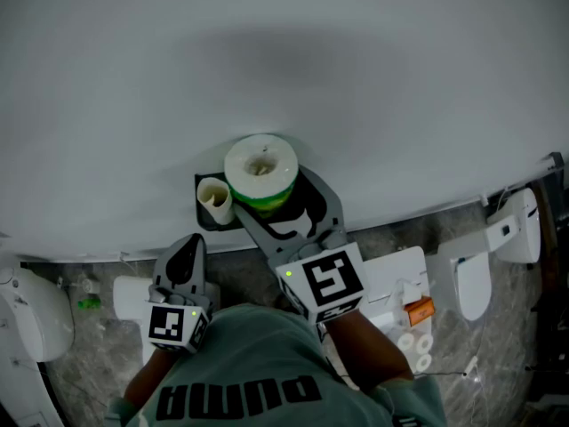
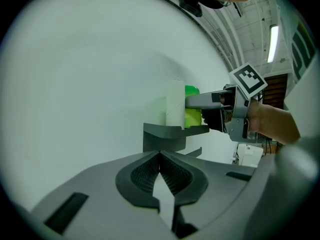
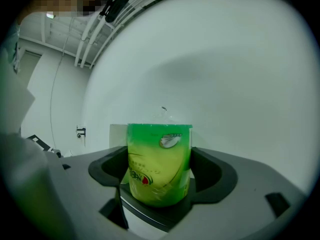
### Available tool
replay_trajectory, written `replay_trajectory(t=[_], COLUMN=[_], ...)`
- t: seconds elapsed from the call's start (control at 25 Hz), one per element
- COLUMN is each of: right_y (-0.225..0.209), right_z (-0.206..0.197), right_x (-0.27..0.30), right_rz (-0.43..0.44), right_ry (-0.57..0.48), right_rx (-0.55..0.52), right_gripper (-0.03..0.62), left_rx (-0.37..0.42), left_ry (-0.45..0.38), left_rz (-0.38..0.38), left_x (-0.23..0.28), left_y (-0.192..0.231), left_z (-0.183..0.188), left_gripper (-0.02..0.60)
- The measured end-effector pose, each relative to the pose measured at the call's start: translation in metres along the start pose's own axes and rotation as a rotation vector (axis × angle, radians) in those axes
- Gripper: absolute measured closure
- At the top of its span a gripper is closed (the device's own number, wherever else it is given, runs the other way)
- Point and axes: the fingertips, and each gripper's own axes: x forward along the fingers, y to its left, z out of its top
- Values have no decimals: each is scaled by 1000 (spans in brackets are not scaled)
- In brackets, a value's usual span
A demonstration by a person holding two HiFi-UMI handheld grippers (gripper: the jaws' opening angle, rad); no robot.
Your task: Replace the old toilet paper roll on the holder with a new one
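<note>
A new toilet paper roll (image 1: 260,172) in green wrapping (image 3: 159,164) stands upright on the dark wall holder (image 1: 203,187). My right gripper (image 1: 283,205) is open, one jaw on each side of the roll with a thin gap at both pads. Just left of the roll on the same shelf stands the old cardboard core (image 1: 214,199), a pale tube in the left gripper view (image 2: 175,103). My left gripper (image 1: 187,252) is shut and empty, below and left of the holder (image 2: 165,134), pointing at the wall.
The plain pale wall (image 1: 267,60) fills the space behind the holder. Below are a white toilet (image 1: 493,238) at right, another (image 1: 36,314) at left, and a white tank top (image 1: 400,283) bearing an orange object (image 1: 420,310) and spare rolls (image 1: 416,345).
</note>
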Motion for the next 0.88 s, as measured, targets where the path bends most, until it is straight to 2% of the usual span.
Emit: replay_trajectory(t=[0.48, 0.88], right_y=[-6, -29], right_z=[6, 23], right_x=[-13, -47], right_rz=[-34, -115], right_ry=[-28, -107], right_rx=[25, 89], right_gripper=[215, 215], left_rx=[-7, -2], left_ry=[4, 6], left_rz=[-38, -85], left_x=[1, 5], left_y=[-3, -20], left_z=[-5, -8], left_gripper=[577, 577])
